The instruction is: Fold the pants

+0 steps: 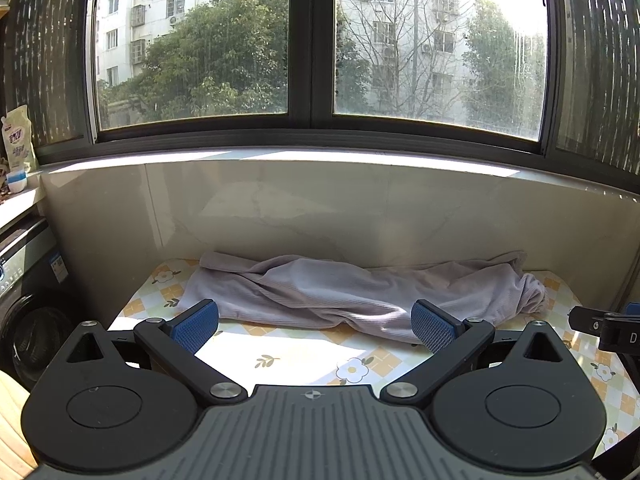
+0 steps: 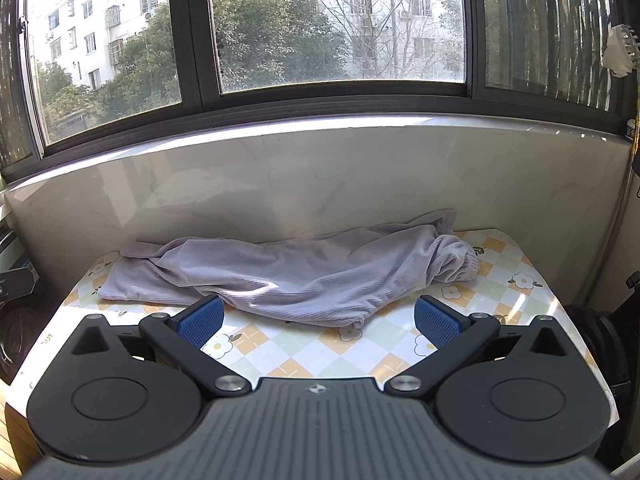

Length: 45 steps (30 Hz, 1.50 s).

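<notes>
your left hand-held gripper (image 1: 315,326) and right hand-held gripper (image 2: 319,322) both gape wide, empty; the crumpled lilac pants (image 2: 276,276) lie along the far surface (image 2: 320,354); the pouch (image 1: 15,136) label is unreadable.

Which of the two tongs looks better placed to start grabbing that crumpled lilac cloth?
Probably the left tongs. They are open, and in their view the near edge of the crumpled lilac ribbed pants lies right between the blue pads. The right tongs, also open, sit farther back over the flowered checked tablecloth.
</notes>
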Each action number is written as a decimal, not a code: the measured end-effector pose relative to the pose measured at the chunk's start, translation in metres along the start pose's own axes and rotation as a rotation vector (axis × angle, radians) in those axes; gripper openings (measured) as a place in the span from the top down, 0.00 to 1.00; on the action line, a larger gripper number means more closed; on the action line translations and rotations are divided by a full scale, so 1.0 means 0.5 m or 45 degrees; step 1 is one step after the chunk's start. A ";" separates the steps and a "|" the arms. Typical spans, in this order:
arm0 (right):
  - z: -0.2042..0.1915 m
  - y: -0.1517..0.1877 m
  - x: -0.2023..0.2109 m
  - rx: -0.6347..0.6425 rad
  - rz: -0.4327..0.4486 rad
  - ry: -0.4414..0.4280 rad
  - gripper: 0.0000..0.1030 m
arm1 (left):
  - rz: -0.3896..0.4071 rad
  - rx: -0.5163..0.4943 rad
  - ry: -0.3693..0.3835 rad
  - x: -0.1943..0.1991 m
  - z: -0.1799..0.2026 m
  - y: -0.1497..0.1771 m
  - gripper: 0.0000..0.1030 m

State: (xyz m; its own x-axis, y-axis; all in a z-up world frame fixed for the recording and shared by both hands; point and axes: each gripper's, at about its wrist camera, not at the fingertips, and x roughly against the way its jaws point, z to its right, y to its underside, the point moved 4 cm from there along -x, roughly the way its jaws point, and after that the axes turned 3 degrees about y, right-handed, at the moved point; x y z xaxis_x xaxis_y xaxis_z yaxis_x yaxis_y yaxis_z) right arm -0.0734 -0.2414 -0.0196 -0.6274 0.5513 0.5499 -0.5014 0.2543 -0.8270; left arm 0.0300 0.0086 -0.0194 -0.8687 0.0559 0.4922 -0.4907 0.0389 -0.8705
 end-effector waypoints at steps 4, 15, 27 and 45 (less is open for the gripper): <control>0.004 -0.003 0.002 -0.009 0.009 0.000 0.00 | 0.003 0.002 0.008 0.000 0.003 -0.002 0.00; 0.010 -0.006 -0.001 -0.029 0.011 0.012 0.00 | 0.010 -0.014 0.019 0.000 0.007 0.000 0.00; 0.015 -0.014 0.003 -0.029 0.028 0.019 0.00 | 0.025 0.002 0.030 -0.004 0.008 -0.005 0.00; 0.013 -0.023 -0.006 -0.022 0.028 0.021 0.00 | 0.010 0.011 0.038 -0.013 0.000 -0.014 0.00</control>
State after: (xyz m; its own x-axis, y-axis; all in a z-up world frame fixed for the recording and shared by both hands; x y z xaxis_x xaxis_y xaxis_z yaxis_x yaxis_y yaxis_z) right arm -0.0698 -0.2511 -0.0111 -0.6280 0.5701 0.5298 -0.4774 0.2554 -0.8407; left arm 0.0388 0.0080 -0.0166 -0.8701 0.0863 0.4853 -0.4846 0.0297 -0.8742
